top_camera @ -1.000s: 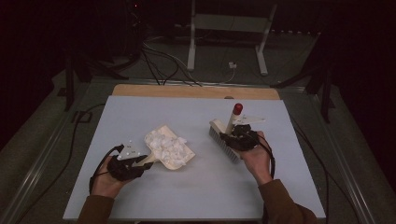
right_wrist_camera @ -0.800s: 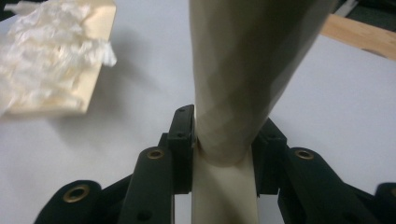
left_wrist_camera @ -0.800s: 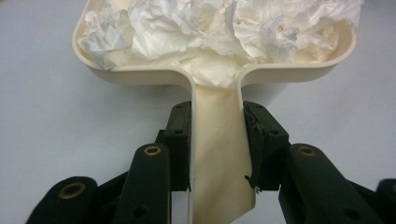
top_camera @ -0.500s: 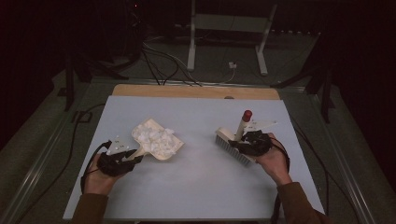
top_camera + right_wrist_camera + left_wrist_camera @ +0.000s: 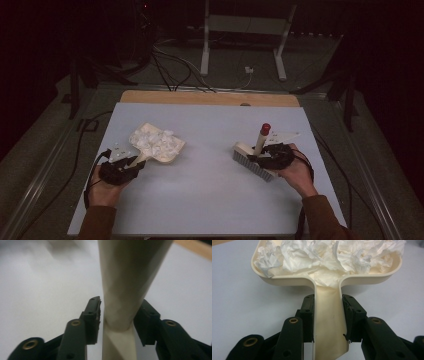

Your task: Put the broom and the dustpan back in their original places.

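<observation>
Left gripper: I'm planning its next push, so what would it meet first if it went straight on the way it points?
The left gripper is shut on the dustpan by its handle, so going straight on, it would probably meet the pan's back wall first, then the crumpled paper piled behind it.

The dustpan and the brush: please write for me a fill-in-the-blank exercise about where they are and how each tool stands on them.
1. The left tool is shut on the ____ of the cream dustpan.
2. The dustpan holds crumpled white ____.
3. The brush has a handle with a ____ tip.
4. The right tool has just been ____, with the brush handle between its jaws.

Missing words: handle; paper; red; opening
</observation>
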Motion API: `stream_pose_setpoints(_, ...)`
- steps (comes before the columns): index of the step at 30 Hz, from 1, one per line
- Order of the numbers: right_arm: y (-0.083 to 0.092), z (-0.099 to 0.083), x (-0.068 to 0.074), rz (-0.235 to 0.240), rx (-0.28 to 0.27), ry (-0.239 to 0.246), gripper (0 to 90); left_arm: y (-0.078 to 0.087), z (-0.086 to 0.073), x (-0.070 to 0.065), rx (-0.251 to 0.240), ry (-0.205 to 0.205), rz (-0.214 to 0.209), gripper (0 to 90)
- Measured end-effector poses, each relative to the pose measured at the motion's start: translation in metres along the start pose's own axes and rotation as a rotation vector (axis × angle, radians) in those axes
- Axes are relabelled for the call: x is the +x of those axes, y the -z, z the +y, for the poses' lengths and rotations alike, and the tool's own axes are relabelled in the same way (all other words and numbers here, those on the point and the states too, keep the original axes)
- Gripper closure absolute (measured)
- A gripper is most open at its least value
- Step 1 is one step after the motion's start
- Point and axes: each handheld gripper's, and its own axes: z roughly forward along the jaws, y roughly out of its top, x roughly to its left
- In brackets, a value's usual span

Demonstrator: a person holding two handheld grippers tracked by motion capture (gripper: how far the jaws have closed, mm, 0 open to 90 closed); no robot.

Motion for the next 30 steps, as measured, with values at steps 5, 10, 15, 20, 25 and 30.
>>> stream_pose_setpoints(5,0.014,0.008,0.004,-0.060,-0.106,-0.023,50.6,0.001,-0.003,0.004,-0.010,0.043,0.043,66.5)
stream_pose_setpoints(10,0.025,0.013,0.007,-0.116,-0.200,-0.094,52.9,0.000,-0.007,0.007,-0.016,0.094,0.089,66.4)
stream_pose_setpoints(15,0.029,0.015,0.007,-0.162,-0.247,-0.159,57.6,-0.001,-0.010,0.008,-0.016,0.123,0.114,66.5)
stream_pose_setpoints(20,0.031,0.015,0.004,-0.198,-0.250,-0.205,65.4,-0.002,-0.011,0.008,-0.020,0.144,0.124,66.4)
stream_pose_setpoints(25,0.036,0.016,0.001,-0.189,-0.231,-0.210,69.1,-0.002,-0.011,0.004,-0.025,0.157,0.143,66.4)
stream_pose_setpoints(30,0.044,0.015,0.003,-0.172,-0.209,-0.177,69.3,-0.003,-0.015,0.001,-0.030,0.177,0.156,66.4)
